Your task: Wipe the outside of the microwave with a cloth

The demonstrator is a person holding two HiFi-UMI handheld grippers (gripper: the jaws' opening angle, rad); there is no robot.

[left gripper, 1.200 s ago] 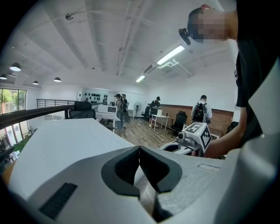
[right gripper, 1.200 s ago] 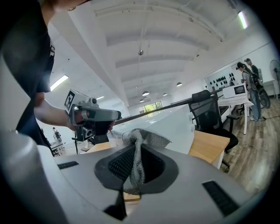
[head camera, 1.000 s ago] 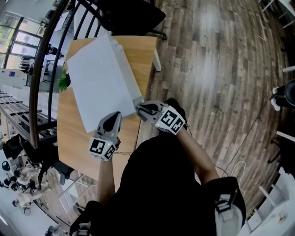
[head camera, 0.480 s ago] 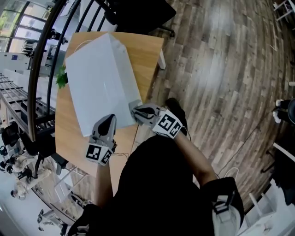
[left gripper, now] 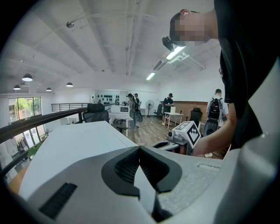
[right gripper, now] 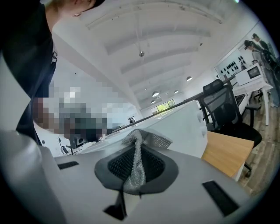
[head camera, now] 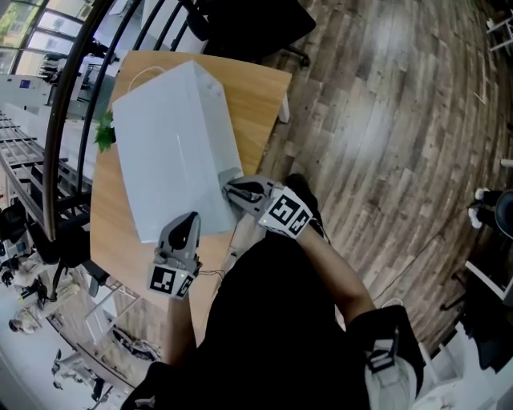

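Drawn back since 1 s ago, the left gripper (head camera: 191, 218), jaws together and empty, hovers by the table (head camera: 258, 100)'s near edge. Right gripper (head camera: 231, 189) clamps the mesh cloth (right gripper: 139, 142) at the microwave (head camera: 168, 152)'s near right corner. Press the cloth flat and wipe in overlapping strokes toward the far edge.

I stand on a grey-brown plank floor (head camera: 385, 120) beside a light wooden table (head camera: 260, 96). A black office chair (head camera: 240, 24) sits behind it, a dark railing (left gripper: 52, 117) runs past, and round ceiling lamps (left gripper: 27, 78) glow overhead.

Right tongs (head camera: 232, 190) meet the white microwave (head camera: 172, 144) at its corner; left tongs (head camera: 191, 219) overlap its near edge.
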